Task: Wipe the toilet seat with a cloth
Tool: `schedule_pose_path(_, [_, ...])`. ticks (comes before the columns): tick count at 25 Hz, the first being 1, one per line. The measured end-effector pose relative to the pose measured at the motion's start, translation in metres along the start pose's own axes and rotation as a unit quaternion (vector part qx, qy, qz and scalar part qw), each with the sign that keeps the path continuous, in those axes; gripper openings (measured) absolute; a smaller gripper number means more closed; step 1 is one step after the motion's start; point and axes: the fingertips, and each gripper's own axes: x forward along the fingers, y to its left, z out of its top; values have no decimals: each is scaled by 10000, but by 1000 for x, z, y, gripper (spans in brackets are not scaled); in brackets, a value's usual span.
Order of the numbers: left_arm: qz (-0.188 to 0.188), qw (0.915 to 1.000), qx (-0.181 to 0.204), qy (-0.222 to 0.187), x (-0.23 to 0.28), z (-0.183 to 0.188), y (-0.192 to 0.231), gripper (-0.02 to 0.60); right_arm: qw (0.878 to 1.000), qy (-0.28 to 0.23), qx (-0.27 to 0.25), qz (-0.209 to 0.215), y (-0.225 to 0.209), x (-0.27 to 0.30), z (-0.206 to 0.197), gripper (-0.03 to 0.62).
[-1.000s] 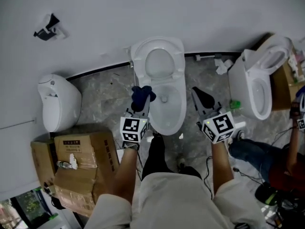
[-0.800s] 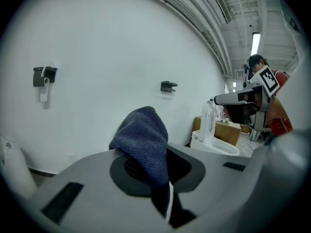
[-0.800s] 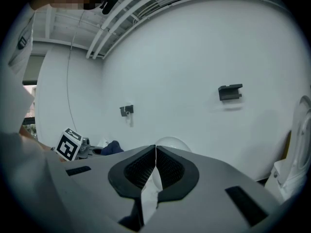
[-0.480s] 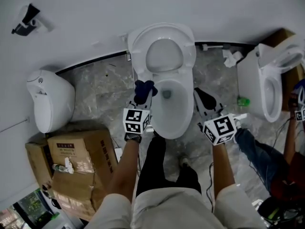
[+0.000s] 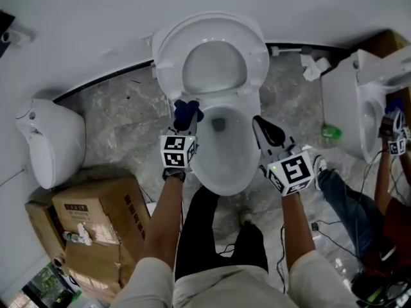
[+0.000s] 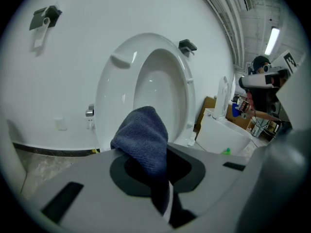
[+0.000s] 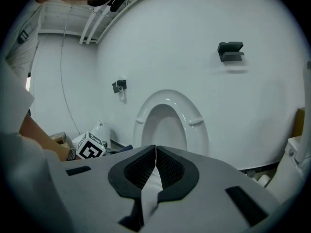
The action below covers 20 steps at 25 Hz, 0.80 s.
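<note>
While gripped, cloth (image 5: pixel 186 113) at toilet bowl (image 5: pixel 200 167).

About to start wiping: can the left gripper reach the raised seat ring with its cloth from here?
Probably yes. The left gripper, shut on the cloth, sits at the bowl's left rim just below the raised seat, with nothing between them.

The right claw (image 7: pixel 155 152), jaws together and empty, faces the raised toilet seat (image 7: pixel 198 130).
</note>
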Motion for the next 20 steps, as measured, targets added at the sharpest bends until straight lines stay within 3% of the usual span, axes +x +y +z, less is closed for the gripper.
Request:
schedule_pose_path(11, [209,9992,-196,281,61,-53,31,44,9997,220,88,109,-16,36,-47,29])
schedule_pose_path(20, [372,9992,-80,148,61,-32,48,44,9993,309,191,111,-23,50,-53,29])
